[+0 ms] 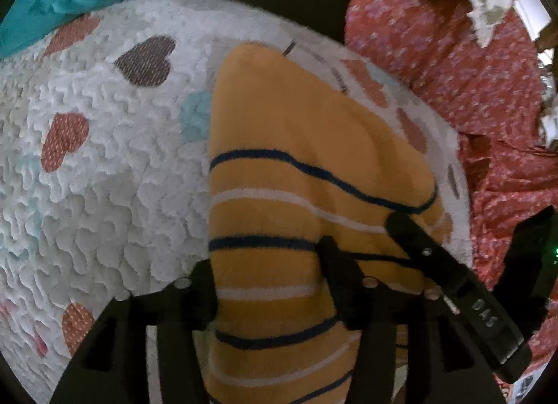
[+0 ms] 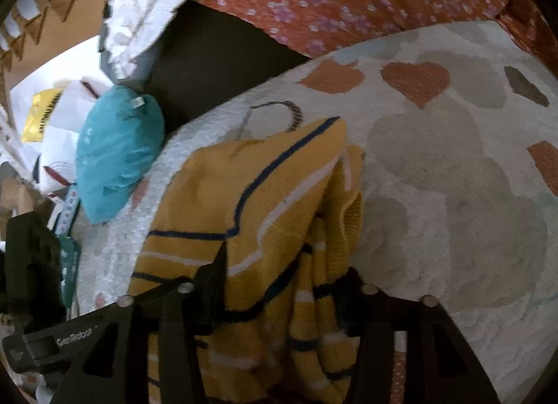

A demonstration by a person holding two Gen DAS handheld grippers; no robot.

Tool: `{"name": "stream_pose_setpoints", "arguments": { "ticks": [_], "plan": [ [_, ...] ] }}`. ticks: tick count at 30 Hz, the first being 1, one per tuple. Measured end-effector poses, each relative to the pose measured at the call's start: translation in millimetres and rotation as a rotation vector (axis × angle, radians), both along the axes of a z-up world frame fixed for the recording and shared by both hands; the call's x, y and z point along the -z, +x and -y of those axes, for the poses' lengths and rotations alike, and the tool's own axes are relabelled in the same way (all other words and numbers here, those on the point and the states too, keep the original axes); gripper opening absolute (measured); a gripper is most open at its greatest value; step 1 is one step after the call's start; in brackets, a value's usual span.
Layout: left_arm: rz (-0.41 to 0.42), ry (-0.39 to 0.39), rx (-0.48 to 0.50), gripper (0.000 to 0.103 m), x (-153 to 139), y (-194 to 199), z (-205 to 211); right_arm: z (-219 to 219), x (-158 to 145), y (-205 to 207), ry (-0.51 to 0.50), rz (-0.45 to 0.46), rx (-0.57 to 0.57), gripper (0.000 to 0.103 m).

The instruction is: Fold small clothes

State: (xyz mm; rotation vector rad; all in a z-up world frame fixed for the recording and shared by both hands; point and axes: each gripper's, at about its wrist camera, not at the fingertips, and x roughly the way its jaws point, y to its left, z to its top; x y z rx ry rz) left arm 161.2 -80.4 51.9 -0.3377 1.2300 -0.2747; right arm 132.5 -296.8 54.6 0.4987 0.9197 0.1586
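A small yellow sweater (image 1: 296, 166) with navy and white stripes lies on the white heart-patterned quilt (image 1: 104, 166), close to the quilt's edge that borders the red floral fabric (image 1: 453, 65). In the right wrist view the sweater (image 2: 244, 194) is bunched and partly doubled over, a ribbed cuff or hem hanging in folds between the fingers.

The left gripper (image 1: 268, 285) has its fingers set fairly wide, with striped knit filling the gap between them; whether they pinch the cloth cannot be told. The right gripper (image 2: 282, 285) also stands moderately wide, with folds of the sweater gathered between its fingers, and its grip cannot be told either. The right gripper's black body crosses the left view's lower right.

A teal cushion (image 2: 115, 156) rests at the quilt's far corner. White crumpled cloth (image 2: 146, 2) lies beyond it, beside the floral fabric.
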Motion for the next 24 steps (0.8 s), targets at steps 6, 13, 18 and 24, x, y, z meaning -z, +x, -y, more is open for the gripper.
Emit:
{"name": "stream_pose_setpoints", "arguments": {
  "ticks": [6,13,18,24],
  "plan": [
    [-0.013,-0.07,-0.087,0.064,-12,0,-31,23,-13,-4,0.026,0.006,0.059,0.072],
    [0.145,-0.077,-0.117,0.064,-49,-19,-42,32,-57,-26,0.018,0.196,0.148,0.072],
    [0.069,-0.067,-0.042,0.064,-27,-21,-15,18,-39,-13,0.225,0.17,0.035,0.072],
    [0.031,0.016,0.0,0.064,-15,-25,-3,23,8,6,0.125,-0.025,0.078,0.053]
  ]
}}
